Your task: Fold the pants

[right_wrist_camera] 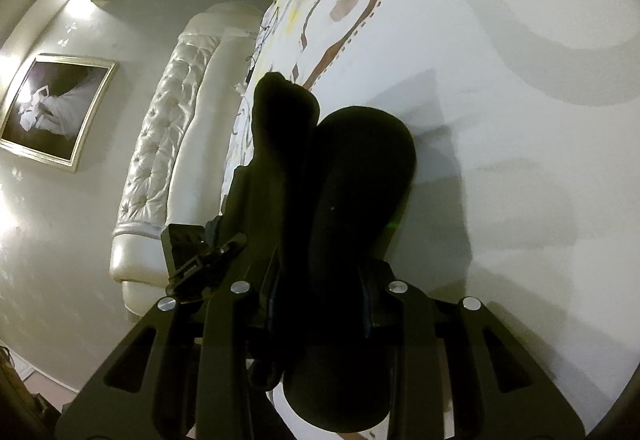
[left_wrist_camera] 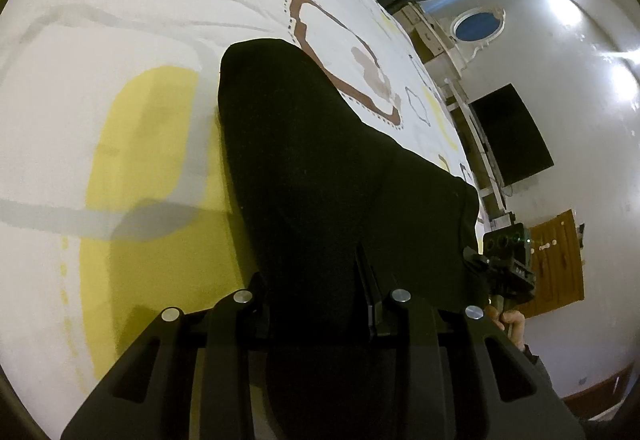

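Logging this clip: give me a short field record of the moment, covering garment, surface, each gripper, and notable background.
garment: black pants, bunched between both grippers
surface: bedspread, white with yellow, brown and grey shapes
left gripper: shut on the pants, cloth fills the jaws
right gripper: shut on the pants, cloth hangs ahead in a rounded fold
pants contact: far end reaches the bedspread in the left wrist view
background: tufted headboard, framed picture, dark screen, wooden door

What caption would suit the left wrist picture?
Left gripper clamps black pants above a patterned bedsheet, right gripper alongside.
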Motion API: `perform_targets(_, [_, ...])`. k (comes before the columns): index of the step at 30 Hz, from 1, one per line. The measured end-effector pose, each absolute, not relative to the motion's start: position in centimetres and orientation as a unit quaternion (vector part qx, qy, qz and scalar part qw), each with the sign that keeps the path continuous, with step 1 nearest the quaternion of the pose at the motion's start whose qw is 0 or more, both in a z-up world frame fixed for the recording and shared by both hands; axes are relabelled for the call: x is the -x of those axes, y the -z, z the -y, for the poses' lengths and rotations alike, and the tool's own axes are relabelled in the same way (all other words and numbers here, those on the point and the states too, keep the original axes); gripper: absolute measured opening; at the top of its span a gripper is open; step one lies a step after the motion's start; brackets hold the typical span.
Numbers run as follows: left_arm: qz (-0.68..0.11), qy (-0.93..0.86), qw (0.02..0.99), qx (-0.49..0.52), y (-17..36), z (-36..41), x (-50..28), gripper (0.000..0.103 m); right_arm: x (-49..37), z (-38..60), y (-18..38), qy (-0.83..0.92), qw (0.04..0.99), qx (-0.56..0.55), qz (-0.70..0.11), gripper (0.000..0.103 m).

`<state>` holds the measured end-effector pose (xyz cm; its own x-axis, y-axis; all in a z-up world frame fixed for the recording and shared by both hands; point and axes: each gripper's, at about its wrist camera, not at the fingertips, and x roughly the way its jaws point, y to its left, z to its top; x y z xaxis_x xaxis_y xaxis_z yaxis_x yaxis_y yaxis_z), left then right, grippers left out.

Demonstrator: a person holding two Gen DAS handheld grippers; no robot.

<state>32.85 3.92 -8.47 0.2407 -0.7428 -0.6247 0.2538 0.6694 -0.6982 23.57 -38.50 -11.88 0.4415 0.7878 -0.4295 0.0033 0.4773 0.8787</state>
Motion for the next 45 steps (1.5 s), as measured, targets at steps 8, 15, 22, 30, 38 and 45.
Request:
perform_targets(8, [-0.519,0.331,0.75,0.241,8.8,-4.6,-33.6,0.031,-25.4,38.2,12.4,-0.276,0.724,-0.443,-0.452,0.029])
perform_targets(15, [-0.517,0.334,0.748,0.249,9.1,-5.4,-33.0,0.032,-26.1,38.3,12.9,-0.279,0.719,-0.453,-0.448,0.029])
perform_targets(22, [-0.507,0.333,0.755,0.248,9.0,-5.7,-32.4,0.043,-26.1,38.5,13.2,-0.279,0.711,-0.468,-0.445,0.036])
perform_targets(30, [-0.482,0.293,0.801,0.199,7.7,-6.4,-30.9,0.073,-24.9,39.9,13.1,-0.258,0.712,-0.49,-0.432,0.043])
perform_targets(38, [-0.463,0.211,0.839,0.195,6.0,-9.1,-26.0,0.081,-20.1,40.7,11.8,-0.181,0.753,-0.455,-0.44,0.06])
perform_targets(45, [-0.443,0.136,0.882,0.087,4.8,-8.0,-17.8,0.082,-13.0,36.8,9.2,-0.059,0.824,-0.341,-0.449,0.074])
